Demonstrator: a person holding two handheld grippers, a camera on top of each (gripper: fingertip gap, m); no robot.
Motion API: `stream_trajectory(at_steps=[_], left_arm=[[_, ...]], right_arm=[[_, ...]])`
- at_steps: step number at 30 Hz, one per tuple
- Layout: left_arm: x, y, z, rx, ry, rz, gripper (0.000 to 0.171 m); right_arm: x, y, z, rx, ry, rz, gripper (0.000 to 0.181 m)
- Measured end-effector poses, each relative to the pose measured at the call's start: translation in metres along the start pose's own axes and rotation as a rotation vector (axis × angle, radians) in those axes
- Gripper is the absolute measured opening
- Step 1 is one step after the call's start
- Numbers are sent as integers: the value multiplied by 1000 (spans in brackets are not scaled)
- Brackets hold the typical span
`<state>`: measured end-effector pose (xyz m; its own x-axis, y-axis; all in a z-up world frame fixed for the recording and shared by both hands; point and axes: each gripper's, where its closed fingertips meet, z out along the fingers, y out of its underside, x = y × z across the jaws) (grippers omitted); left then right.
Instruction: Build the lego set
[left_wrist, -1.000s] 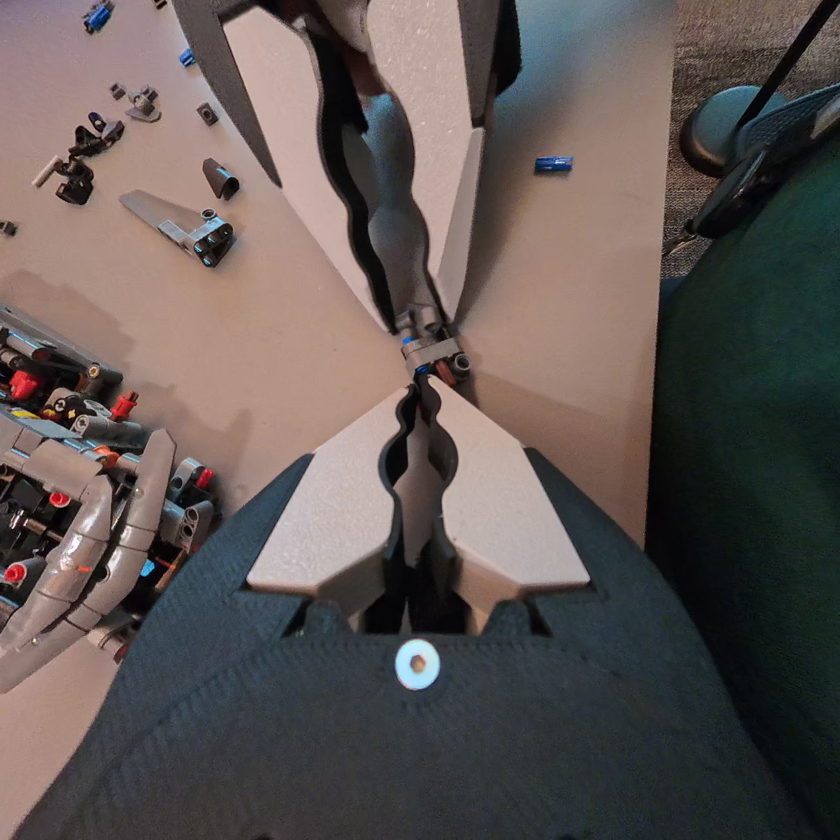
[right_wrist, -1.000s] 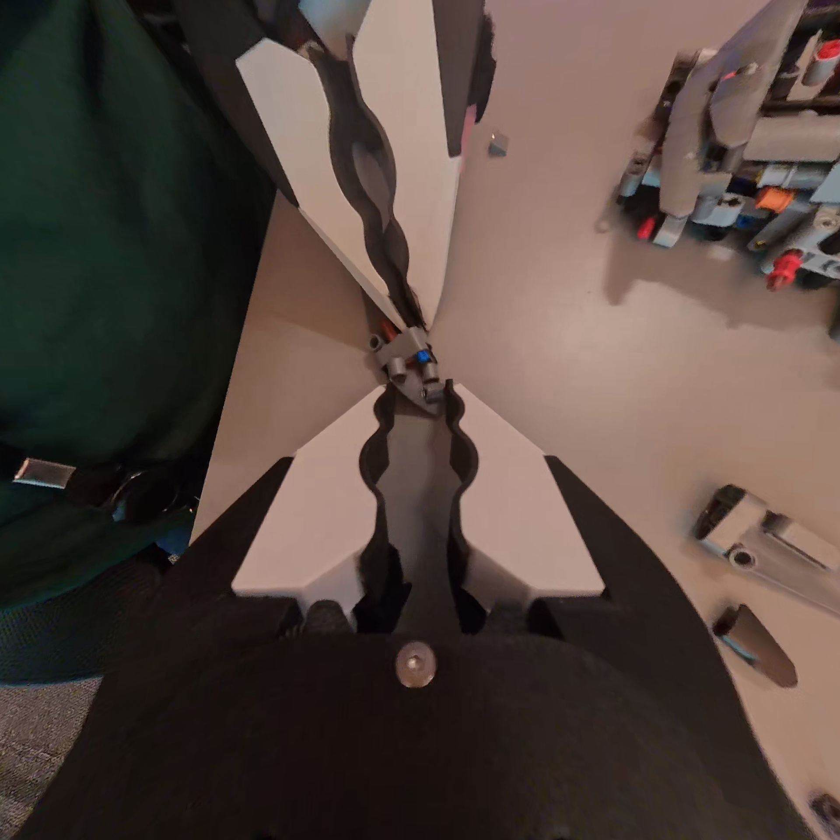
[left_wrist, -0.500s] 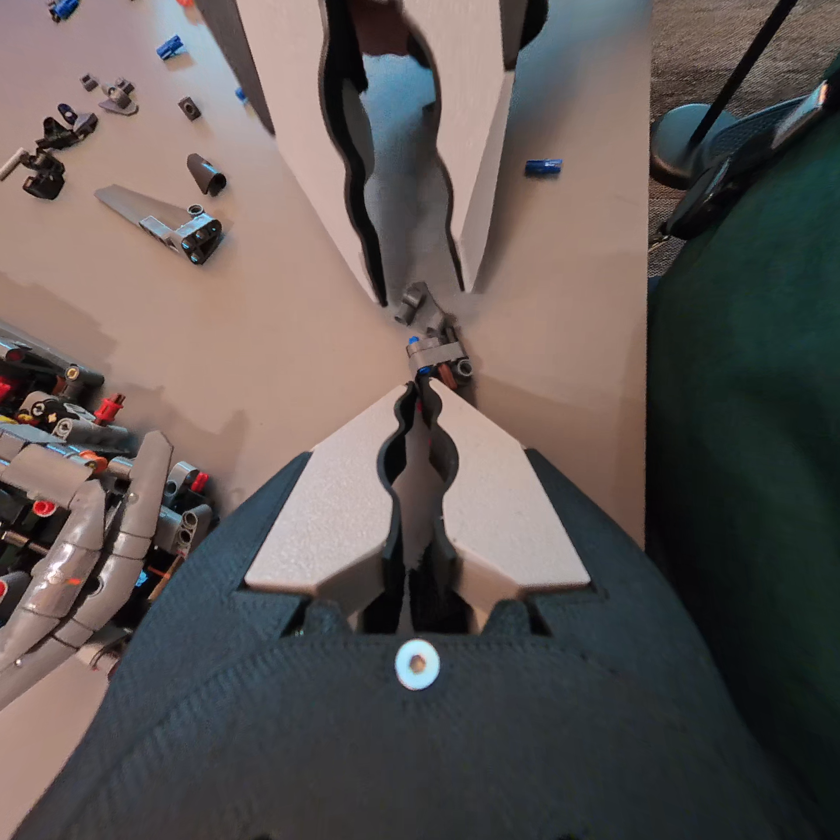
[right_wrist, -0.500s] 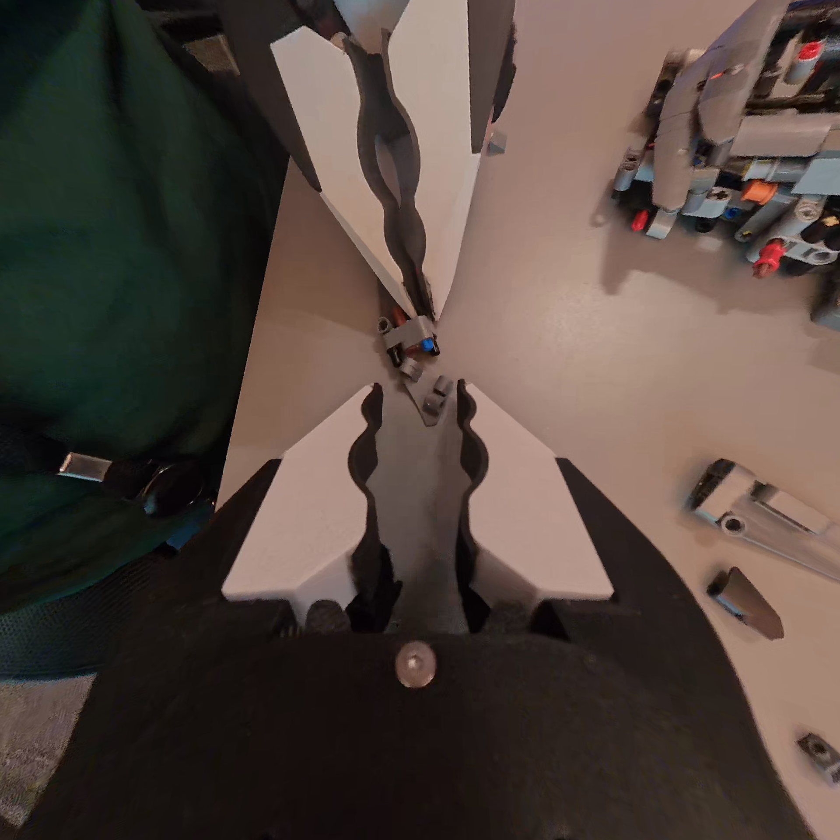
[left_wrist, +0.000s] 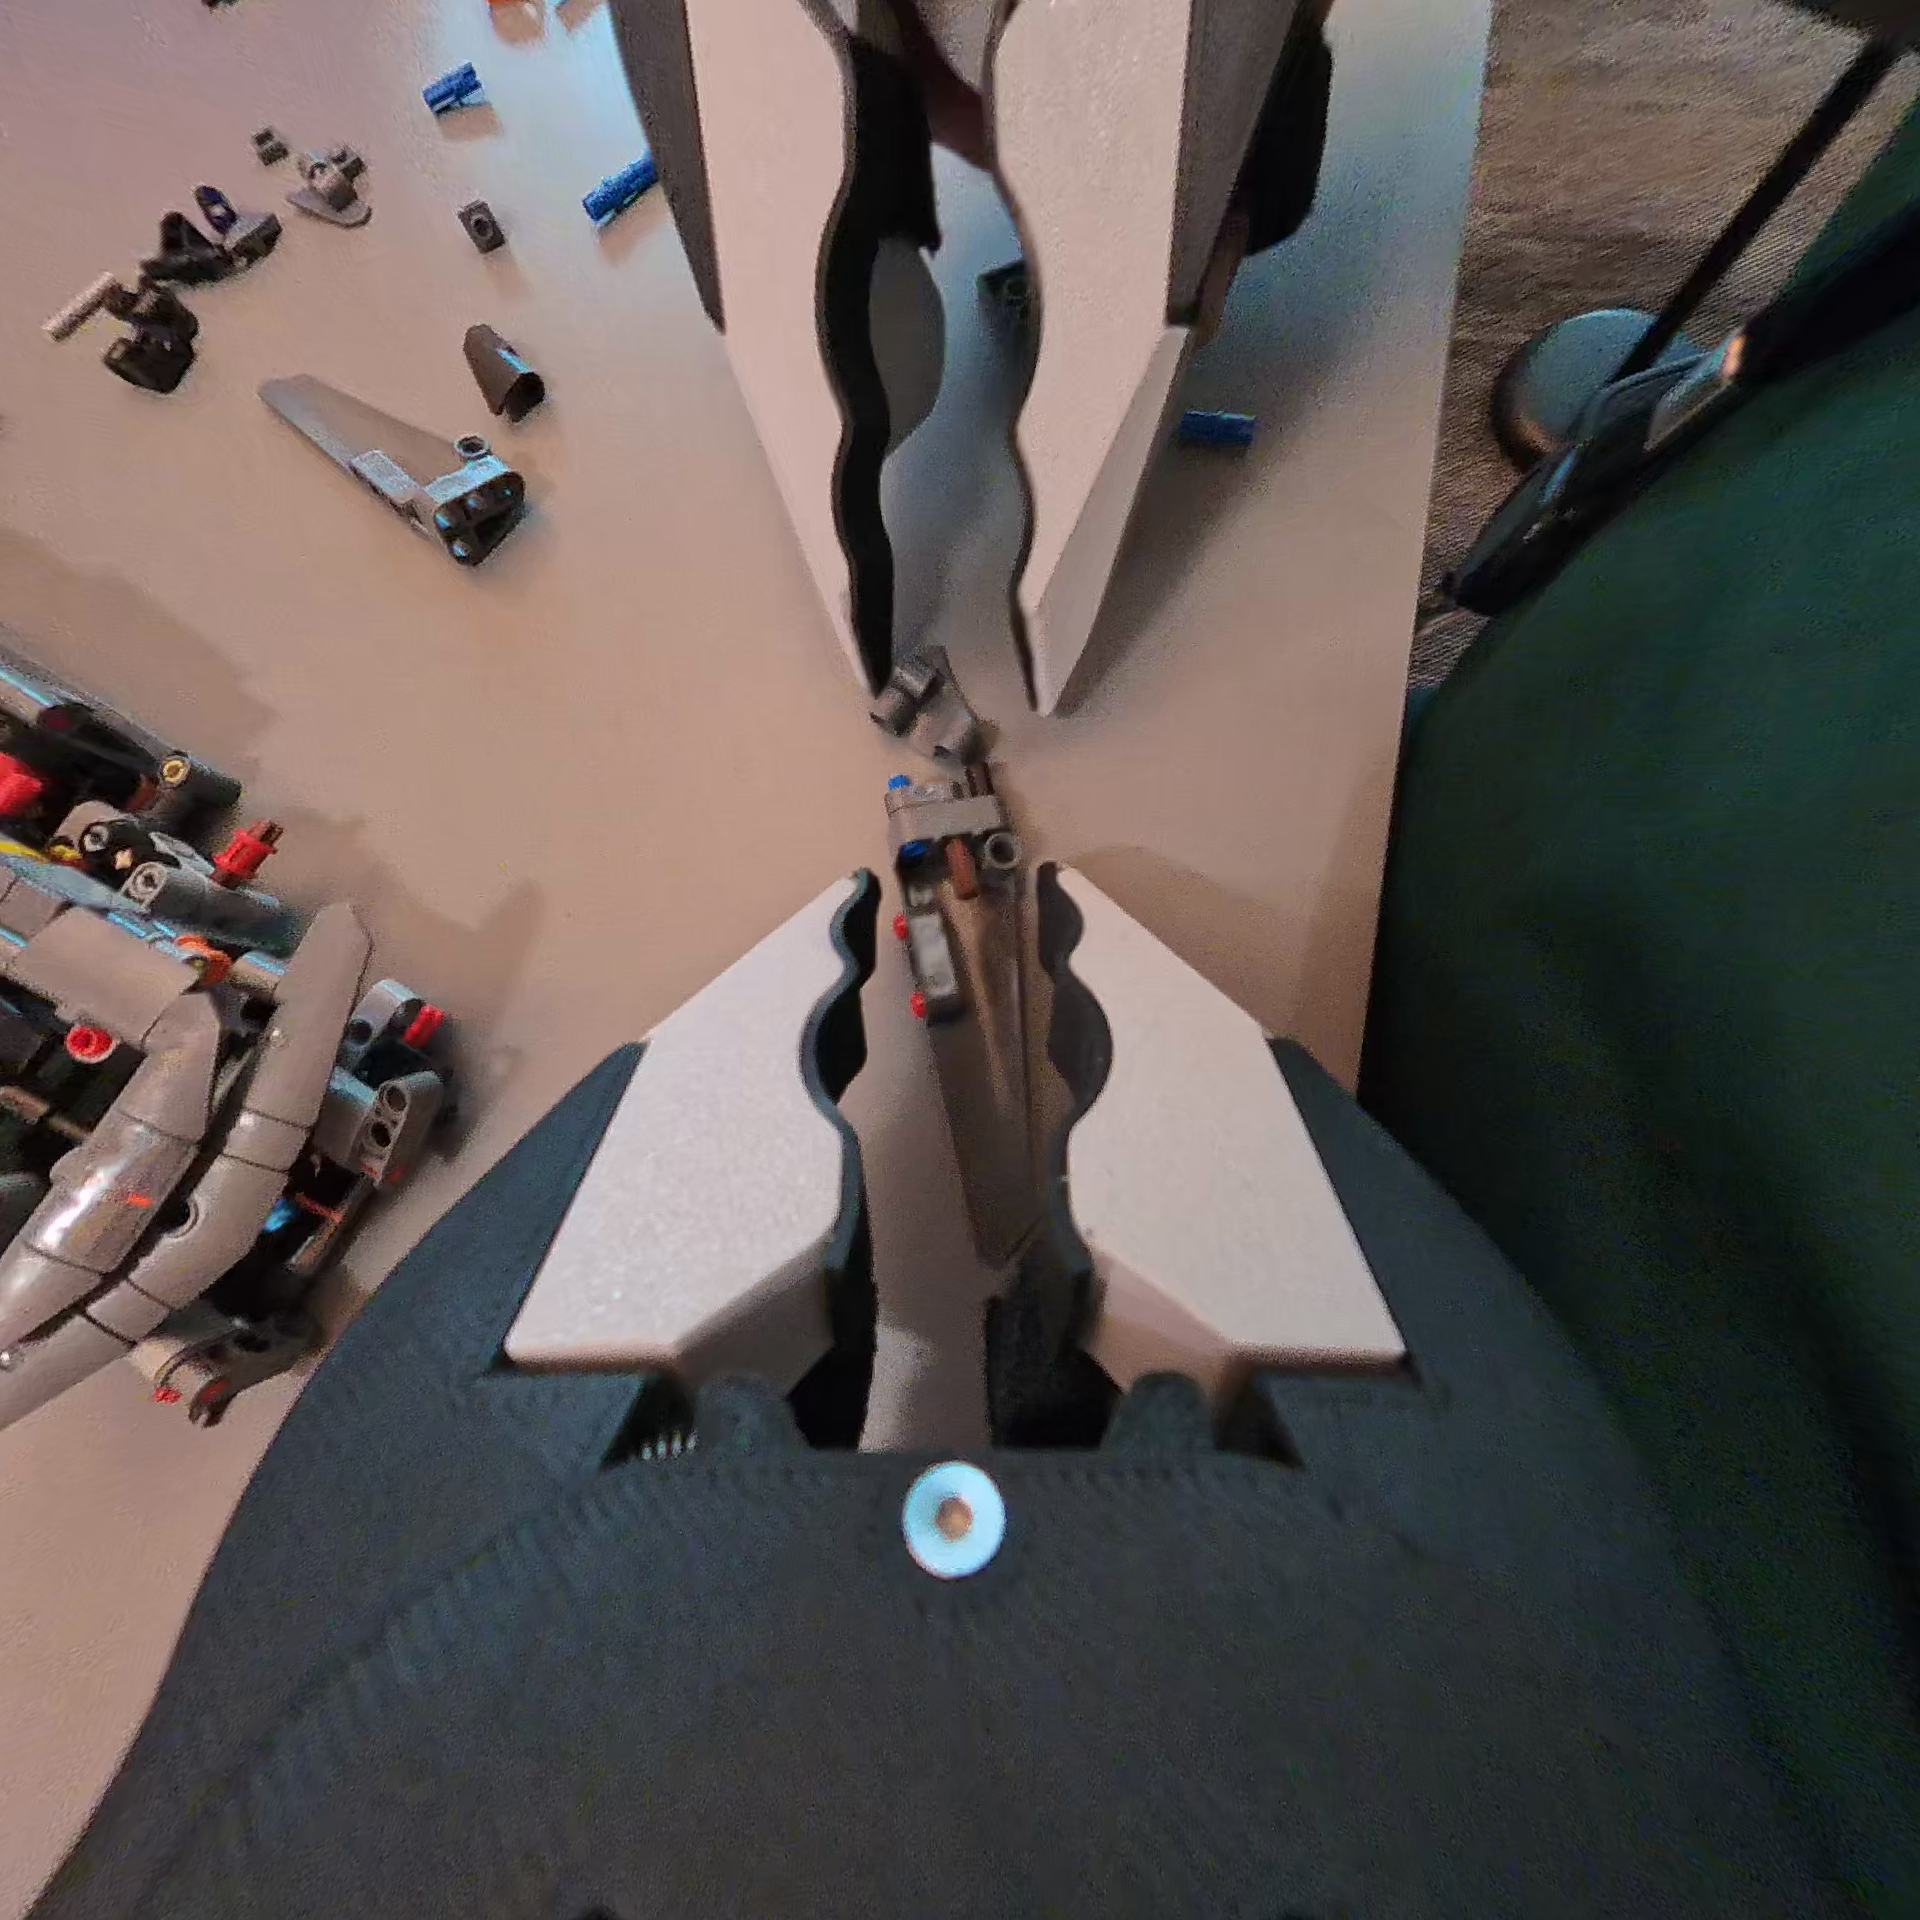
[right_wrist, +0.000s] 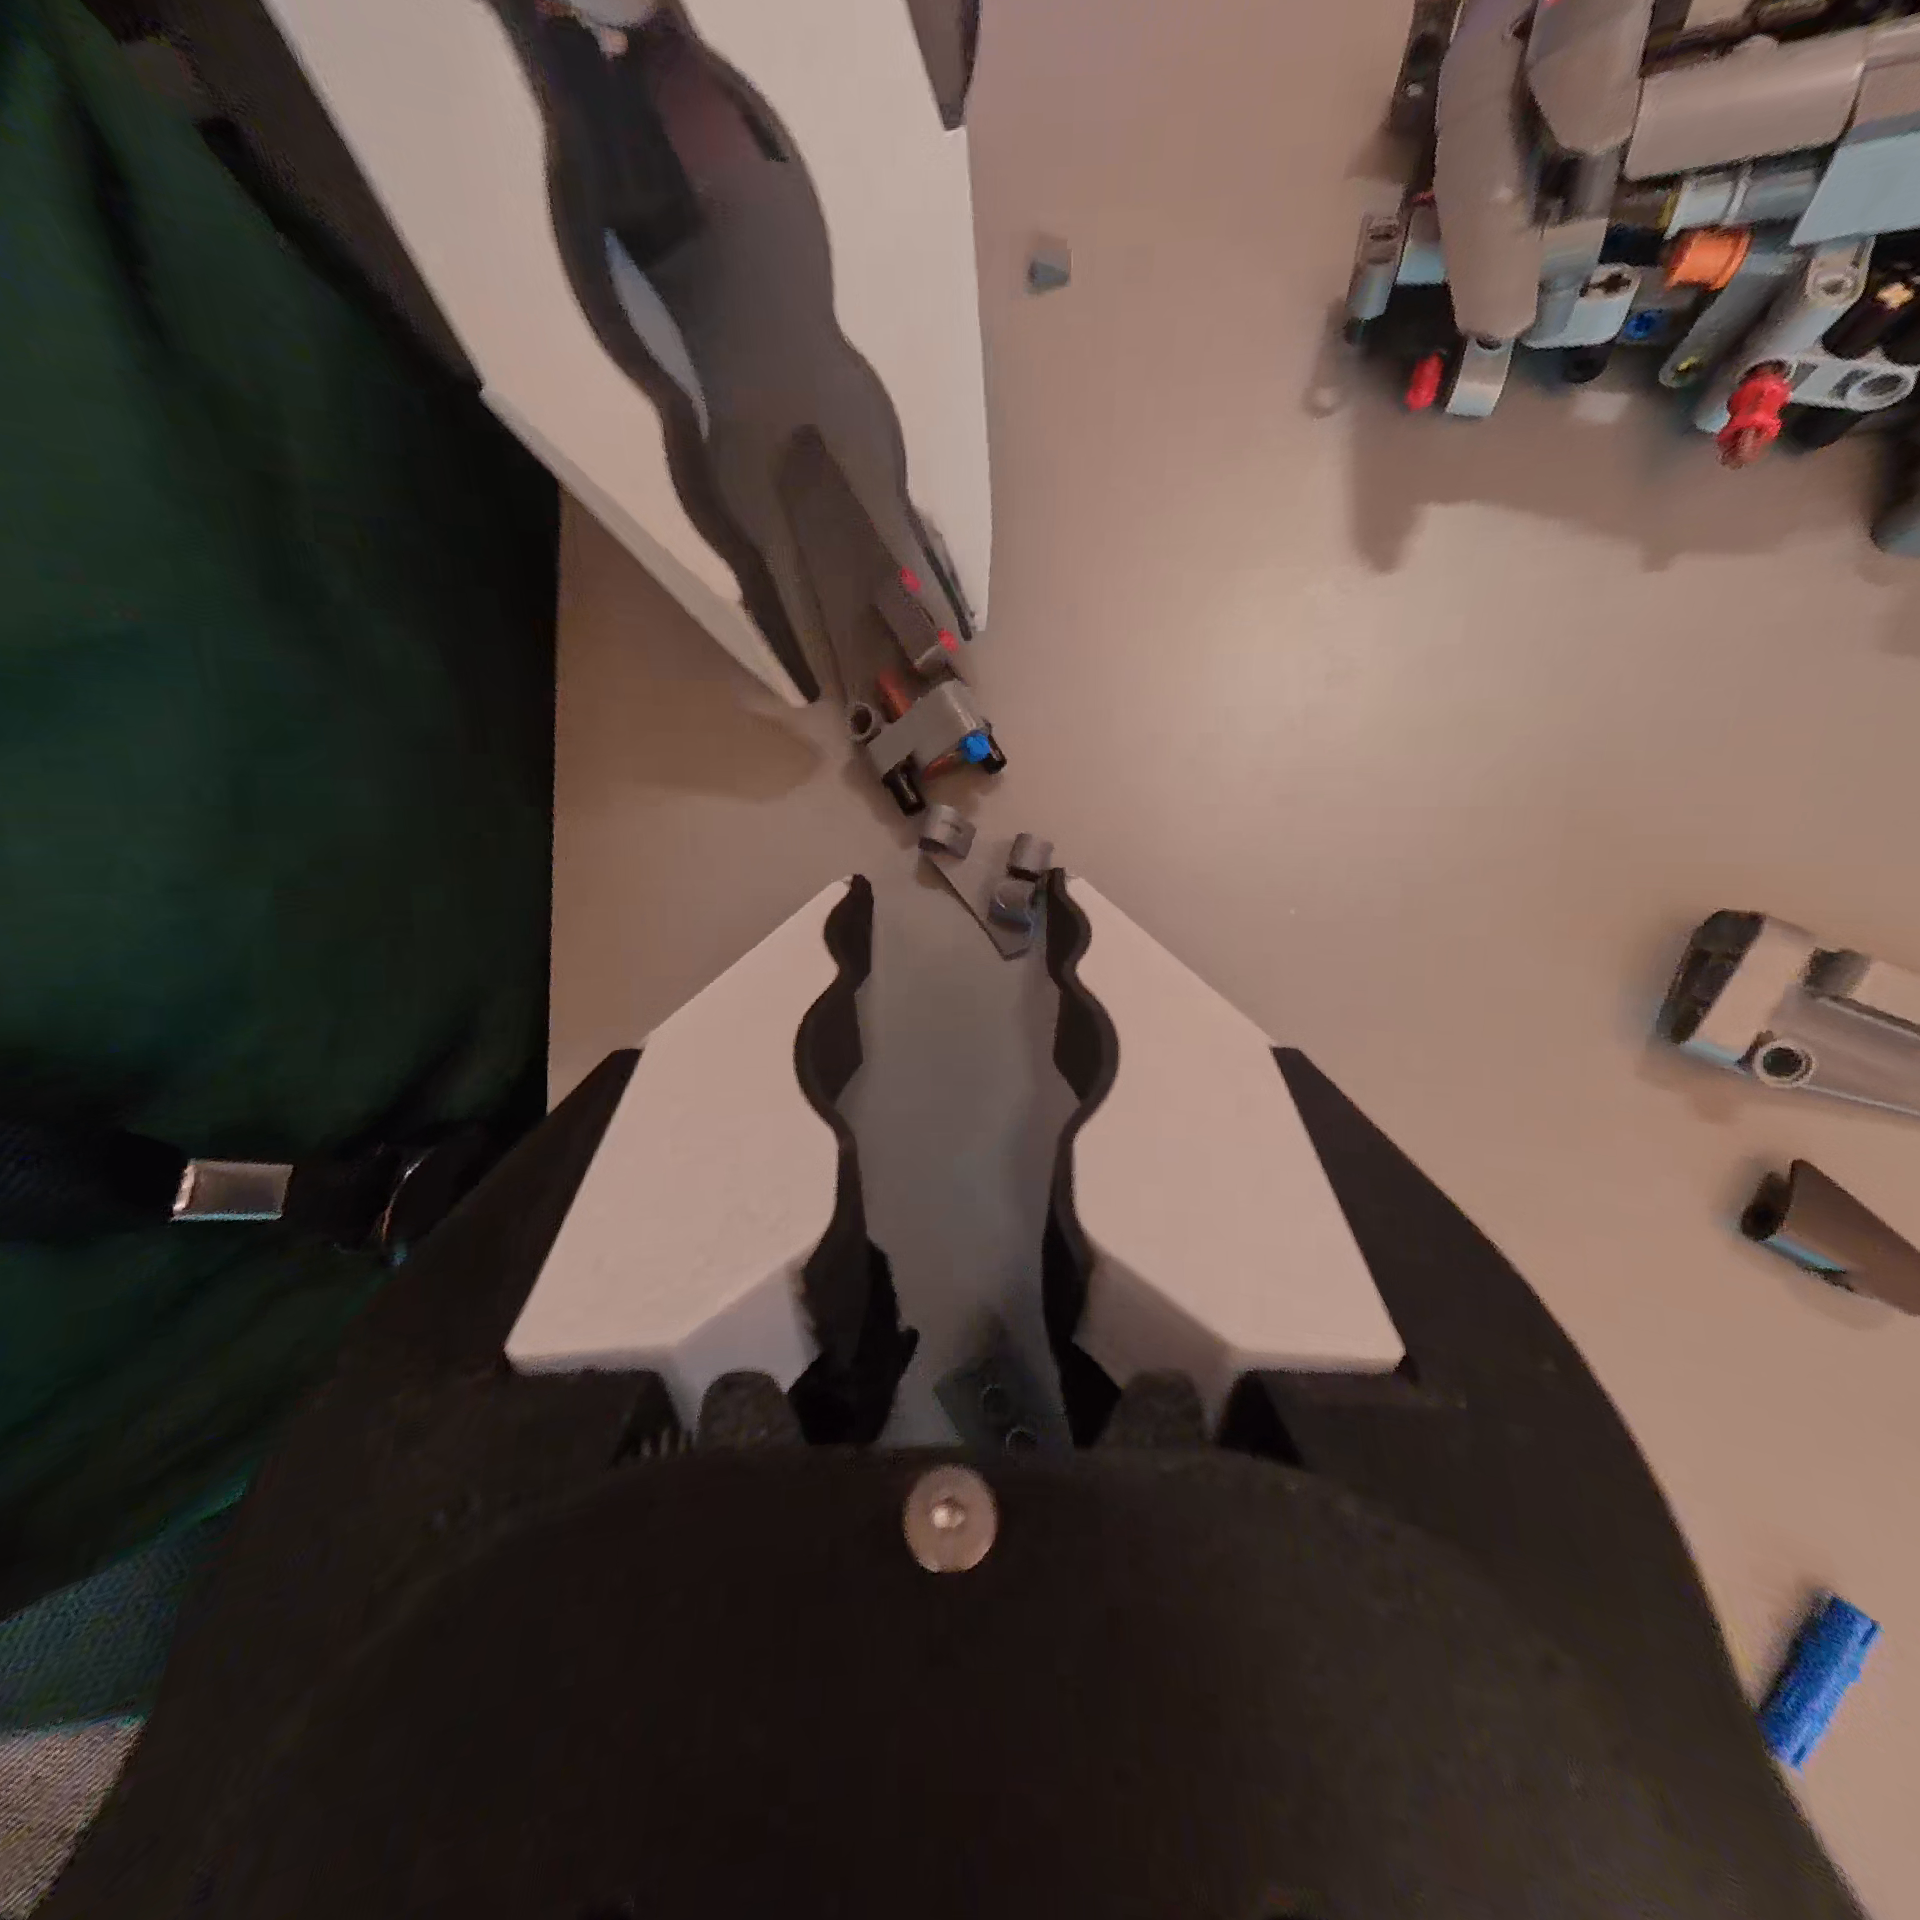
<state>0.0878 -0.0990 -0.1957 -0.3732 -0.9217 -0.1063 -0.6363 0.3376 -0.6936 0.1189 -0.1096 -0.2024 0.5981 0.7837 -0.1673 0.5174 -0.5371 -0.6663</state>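
Two grey-fingered grippers (left_wrist: 956, 883) (right_wrist: 956, 883) face each other tip to tip. One large grey lego model (left_wrist: 156, 1091) sits at the left. One grey wing-shaped panel (left_wrist: 395, 468) lies beyond it, beside one dark curved piece (left_wrist: 504, 369). Three small blue pins (left_wrist: 1216, 428) (left_wrist: 618, 189) (left_wrist: 454, 88) are scattered farther off.

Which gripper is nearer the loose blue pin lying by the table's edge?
Right. The blue pin lies beside the right gripper, just past one of its fingers. The left gripper sits farther back, fingers open around a gray subassembly.
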Motion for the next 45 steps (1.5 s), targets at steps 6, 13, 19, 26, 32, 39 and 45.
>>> stream_trajectory(at_steps=[6,13,19,26,32,39,45], left_arm=[[-3,0,13,-23,-123,40,23],[-1,0,12,-4,-59,41,23],[1,3,10,1,16,109,23],[1,3,10,-9,64,146,23],[1,3,10,-24,70,171,23],[1,3,10,-45,63,233,23],[1,3,10,-44,83,291,23]], right_arm=[[1,0,4,0,68,-35,12],[1,-3,5,6,58,-65,8],[3,-1,4,-2,-2,-90,7],[2,-5,8,1,-66,-120,7],[1,-6,8,33,-105,-80,7],[1,-6,7,42,-164,-15,7],[0,-7,7,34,-239,-1,7]])
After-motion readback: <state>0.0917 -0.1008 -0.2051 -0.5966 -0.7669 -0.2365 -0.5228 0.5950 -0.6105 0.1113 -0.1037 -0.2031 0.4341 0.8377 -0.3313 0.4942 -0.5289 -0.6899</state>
